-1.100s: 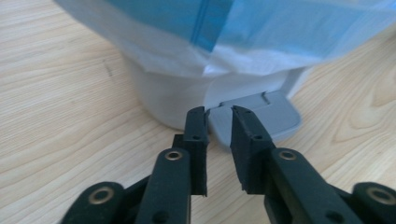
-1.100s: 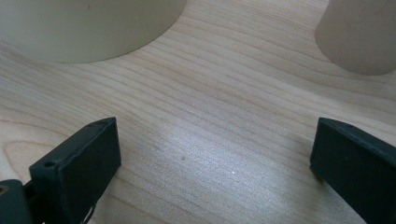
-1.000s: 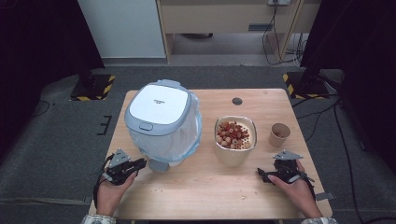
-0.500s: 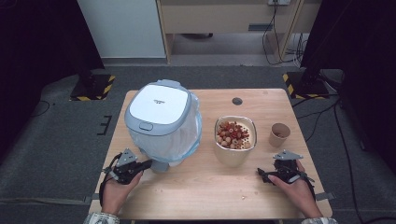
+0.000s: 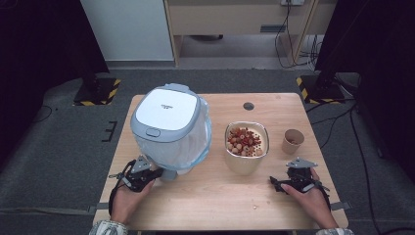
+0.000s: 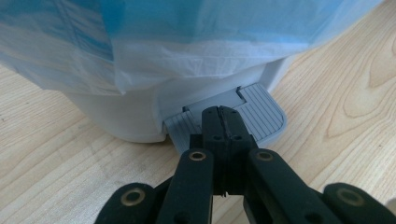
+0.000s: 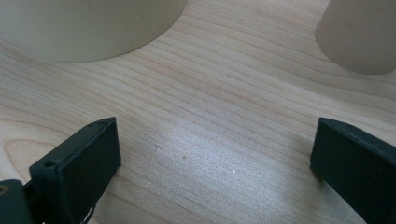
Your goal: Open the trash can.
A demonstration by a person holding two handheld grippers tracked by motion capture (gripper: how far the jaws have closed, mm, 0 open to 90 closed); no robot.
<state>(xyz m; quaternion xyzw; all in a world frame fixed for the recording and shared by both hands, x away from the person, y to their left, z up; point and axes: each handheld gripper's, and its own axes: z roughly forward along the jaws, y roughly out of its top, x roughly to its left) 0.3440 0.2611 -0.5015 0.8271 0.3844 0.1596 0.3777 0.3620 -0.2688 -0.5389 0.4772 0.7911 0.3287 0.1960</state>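
A white pedal bin (image 5: 169, 125) with a grey-blue lid and a blue liner bag stands on the left half of the wooden table. Its grey ribbed pedal (image 6: 264, 114) sticks out at the base towards me. My left gripper (image 6: 220, 112) is shut with nothing between its jaws, and its tips rest over the pedal's near part. In the high view the left gripper (image 5: 156, 172) points right at the bin's foot. My right gripper (image 7: 215, 154) is open and lies low on bare wood at the front right (image 5: 275, 182).
A cream bowl (image 5: 246, 164) of red and tan pieces stands mid-table, its wall (image 7: 88, 23) just ahead of the right gripper. A small paper cup (image 5: 292, 141) stands to its right. A dark round hole (image 5: 248, 105) sits near the far edge.
My left hand has slid a little to the right and lower, bringing its gripper up to the bin's pedal. The right hand has stayed where it was.
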